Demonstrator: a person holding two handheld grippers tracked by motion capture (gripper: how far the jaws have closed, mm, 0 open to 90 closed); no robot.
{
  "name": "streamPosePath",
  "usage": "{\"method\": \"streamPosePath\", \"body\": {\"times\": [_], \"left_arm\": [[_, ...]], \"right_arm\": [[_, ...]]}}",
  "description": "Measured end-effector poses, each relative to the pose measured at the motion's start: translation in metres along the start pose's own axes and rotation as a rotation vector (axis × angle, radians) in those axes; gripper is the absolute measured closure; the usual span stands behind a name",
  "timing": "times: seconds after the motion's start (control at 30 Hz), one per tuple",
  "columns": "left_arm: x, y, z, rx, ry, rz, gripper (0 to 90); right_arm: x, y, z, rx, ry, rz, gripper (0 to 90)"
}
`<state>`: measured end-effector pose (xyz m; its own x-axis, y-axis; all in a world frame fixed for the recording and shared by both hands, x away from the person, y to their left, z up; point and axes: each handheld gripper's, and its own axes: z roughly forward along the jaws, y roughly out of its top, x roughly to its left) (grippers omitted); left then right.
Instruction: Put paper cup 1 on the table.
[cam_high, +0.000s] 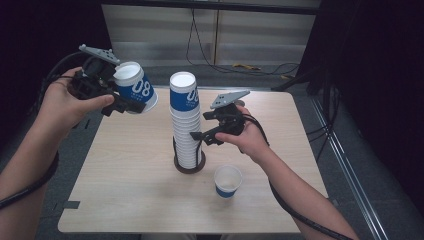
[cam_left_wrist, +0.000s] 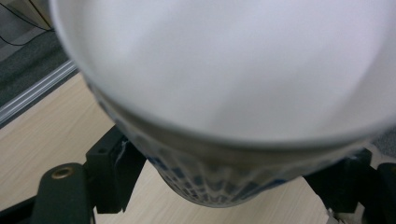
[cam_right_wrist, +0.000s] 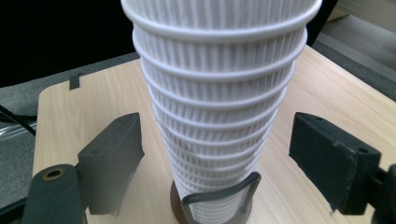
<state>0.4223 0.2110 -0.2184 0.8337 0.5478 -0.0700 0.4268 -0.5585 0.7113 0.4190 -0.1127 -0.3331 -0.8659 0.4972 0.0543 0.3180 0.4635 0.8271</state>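
Note:
My left gripper (cam_high: 127, 96) is shut on a blue-and-white paper cup (cam_high: 136, 88) marked "08". It holds the cup tilted in the air over the table's far left corner, mouth toward the camera. In the left gripper view the cup (cam_left_wrist: 224, 84) looms large, with my gripper (cam_left_wrist: 229, 186) and its black jaws pressing its sides. A tall stack of nested cups (cam_high: 185, 125) stands in a round holder (cam_high: 190, 168) at mid-table. My right gripper (cam_high: 201, 128) is open around the lower stack (cam_right_wrist: 219, 93). In the right gripper view my gripper (cam_right_wrist: 219, 158) has gaps between both pads and the cups.
A single cup (cam_high: 228, 181) stands upright, mouth up, on the wooden table (cam_high: 125, 175) just front-right of the stack. Cables (cam_high: 240, 67) lie on the floor behind the table. A metal rail (cam_high: 340, 150) runs along the right. A tape mark (cam_high: 70, 204) sits at the front left corner.

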Motion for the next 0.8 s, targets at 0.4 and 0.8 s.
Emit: {"method": "streamPosePath", "body": {"times": [0.4,0.8], "left_arm": [[-0.006,-0.028,0.021,0.031,-0.007,0.015,21.4],[-0.019,-0.043,0.035,0.048,-0.025,0.036,21.4]], "right_arm": [[-0.005,-0.014,-0.012,0.006,-0.008,0.008,16.5],[-0.007,-0.023,-0.019,0.018,-0.019,0.010,16.5]]}}
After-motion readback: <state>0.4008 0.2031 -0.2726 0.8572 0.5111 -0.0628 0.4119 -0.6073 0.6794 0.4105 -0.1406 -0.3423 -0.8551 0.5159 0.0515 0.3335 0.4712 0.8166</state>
